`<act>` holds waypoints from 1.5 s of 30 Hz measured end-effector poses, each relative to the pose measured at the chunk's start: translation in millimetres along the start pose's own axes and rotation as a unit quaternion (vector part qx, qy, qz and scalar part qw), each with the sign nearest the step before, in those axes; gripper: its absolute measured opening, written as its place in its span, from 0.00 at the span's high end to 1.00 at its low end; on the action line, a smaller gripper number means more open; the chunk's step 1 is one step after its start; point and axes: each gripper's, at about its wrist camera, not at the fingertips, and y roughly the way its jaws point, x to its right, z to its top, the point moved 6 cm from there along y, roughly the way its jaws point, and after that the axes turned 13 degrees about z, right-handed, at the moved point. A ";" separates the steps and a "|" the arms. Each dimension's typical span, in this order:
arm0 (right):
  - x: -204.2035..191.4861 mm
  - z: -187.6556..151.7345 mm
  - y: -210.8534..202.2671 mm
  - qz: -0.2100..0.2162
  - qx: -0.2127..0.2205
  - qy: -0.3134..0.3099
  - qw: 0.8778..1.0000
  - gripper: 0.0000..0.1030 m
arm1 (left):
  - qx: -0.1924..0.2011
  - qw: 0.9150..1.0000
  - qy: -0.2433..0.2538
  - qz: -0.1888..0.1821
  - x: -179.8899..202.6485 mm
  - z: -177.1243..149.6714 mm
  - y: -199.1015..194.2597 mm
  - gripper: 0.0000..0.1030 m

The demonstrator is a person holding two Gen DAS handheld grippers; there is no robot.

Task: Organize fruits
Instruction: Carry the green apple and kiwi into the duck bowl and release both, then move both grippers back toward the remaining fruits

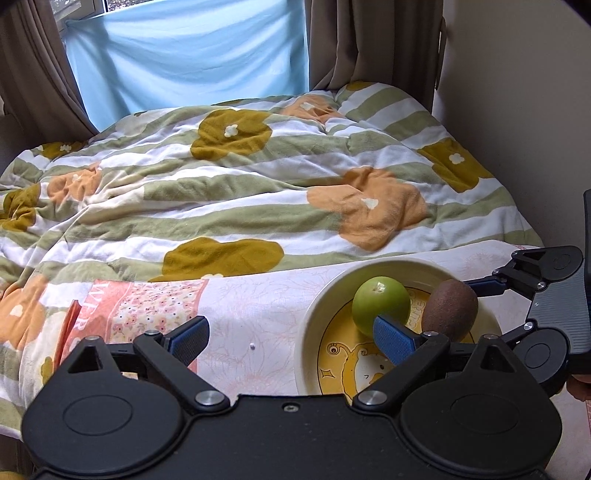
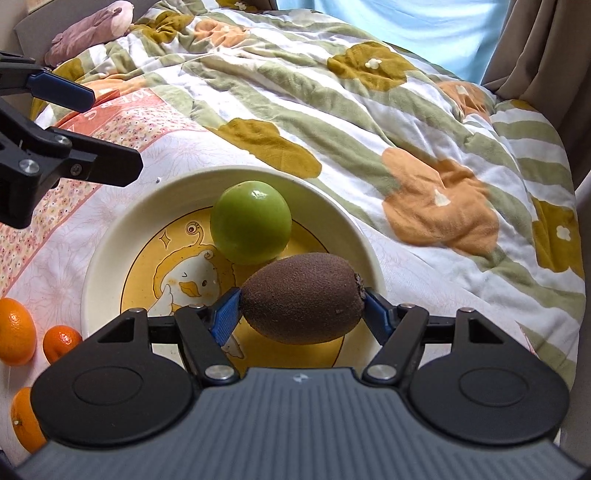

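The plate [image 2: 107, 236] – cream rim, yellow centre with a cartoon duck – sits on a pale floral cloth [image 2: 55, 258] laid over the striped, flowered quilt [image 2: 369, 122] on the bed. A green apple [image 2: 250, 222] lies on the plate toward its far side. The kiwi [image 2: 303, 298] is just in front of the apple, over the near part of the plate, lengthwise between the fingers of the right gripper [image 2: 301, 314]. The blue left pad [image 2: 226, 315] touches or nearly touches one end of the fruit and the right pad sits at the stem end; whether they press on it cannot be told from the right wrist view, nor whether the kiwi rests on the plate. The left gripper [image 1: 291, 341] is to the left of the plate with its jaws spread wide and nothing between them; in its own view one blue pad [image 1: 393, 338] overlaps the apple without gripping it. Three oranges lie on the cloth at the near left of the plate: one [image 2: 14, 330], a smaller one [image 2: 61, 342] beside it, and a third [image 2: 24, 421] partly hidden by the gripper body. A brown plush toy [image 2: 88, 29] lies at the far corner of the bed, below the curtains [image 1: 369, 40].
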 end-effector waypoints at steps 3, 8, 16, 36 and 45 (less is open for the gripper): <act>-1.8 -0.2 -6.3 0.000 0.010 0.010 1.000 0.00 | 0.000 1.000 -0.002 0.001 -3.3 -1.6 -2.5 0.05; -5.7 -1.2 -20.3 -0.017 0.032 0.002 0.999 0.00 | 0.004 1.000 -0.001 0.002 -6.3 -4.0 -9.0 0.05; -19.1 0.8 -61.0 -0.037 0.044 0.022 0.998 0.00 | 0.024 1.000 0.001 -0.002 -16.3 -5.4 -32.9 0.05; -121.8 -25.7 -178.2 -0.123 0.127 0.125 0.976 0.00 | 0.105 0.993 0.044 -0.003 -63.0 -53.7 -122.2 0.05; -168.3 -56.5 -184.3 -0.132 0.153 0.228 0.952 0.00 | 0.111 0.991 0.060 -0.043 -78.4 -96.2 -139.1 0.05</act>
